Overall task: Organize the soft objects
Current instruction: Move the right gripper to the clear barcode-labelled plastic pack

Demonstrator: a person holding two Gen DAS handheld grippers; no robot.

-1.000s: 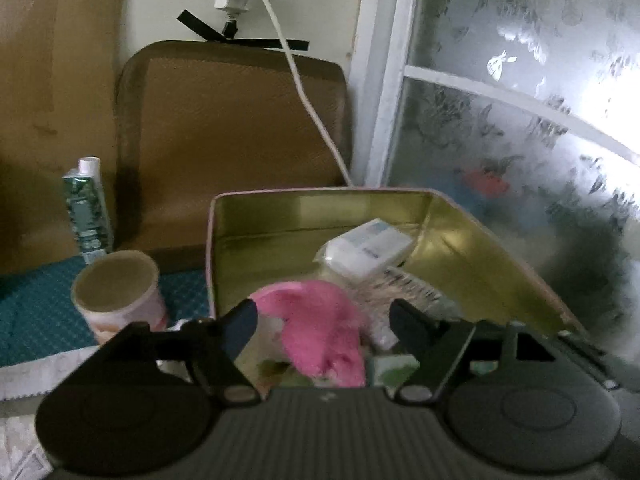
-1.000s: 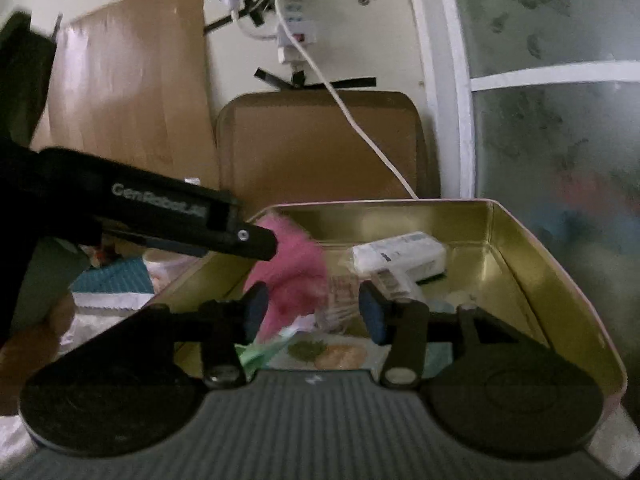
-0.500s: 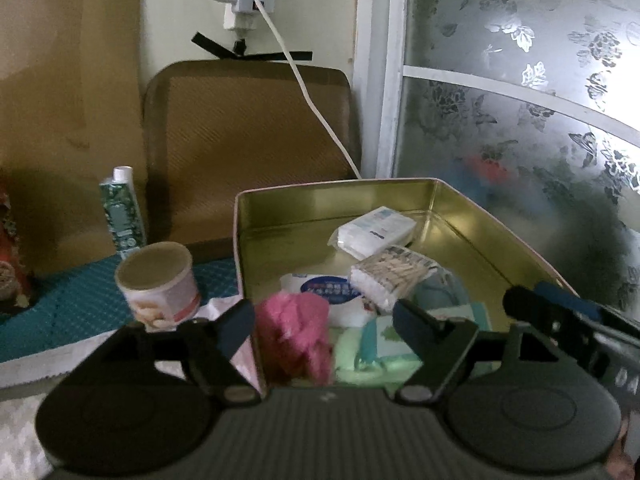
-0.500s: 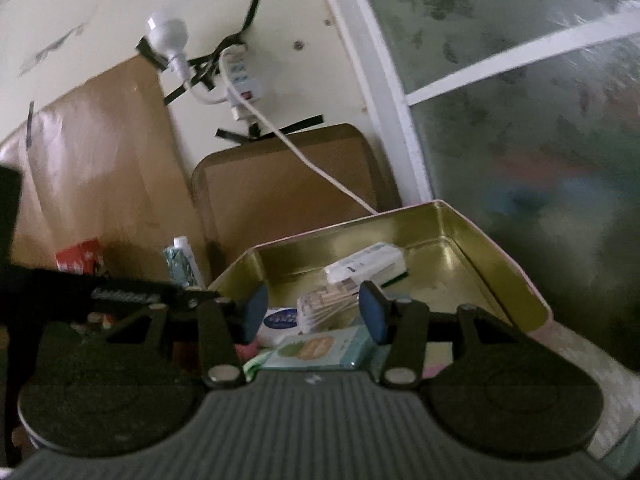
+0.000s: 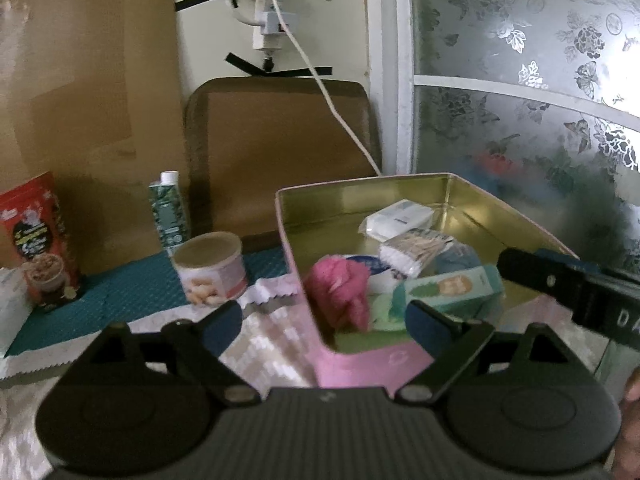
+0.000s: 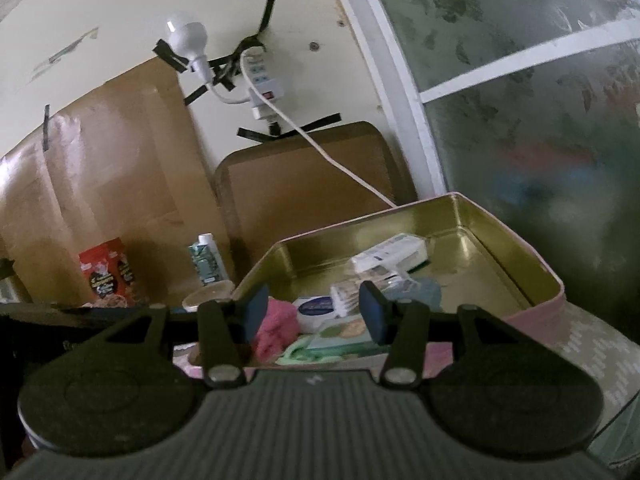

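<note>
A pink tin with a gold inside (image 5: 360, 364) (image 6: 536, 312) holds a crumpled pink cloth (image 5: 340, 292) (image 6: 276, 332) at its near left corner, with white tissue packs (image 5: 400, 218) (image 6: 390, 256), a green packet (image 5: 452, 288) and a cotton-swab pack (image 5: 416, 246). My left gripper (image 5: 322, 320) is open and empty, back from the tin's near wall. My right gripper (image 6: 314, 312) is open and empty, above the tin's near edge. Its body shows in the left wrist view (image 5: 568, 284).
Left of the tin on the teal mat (image 5: 116, 292) stand a round can (image 5: 210, 268), a green carton (image 5: 169, 210) (image 6: 207, 260) and a red box (image 5: 38, 236) (image 6: 106, 272). A brown cushion (image 5: 280, 148), cardboard, a power strip with cable (image 5: 272, 28) and a frosted window (image 5: 520, 80) are behind.
Both grippers have pulled back and up from the tin. The pink cloth, between the left fingers a second ago, now lies in the tin's near left corner.
</note>
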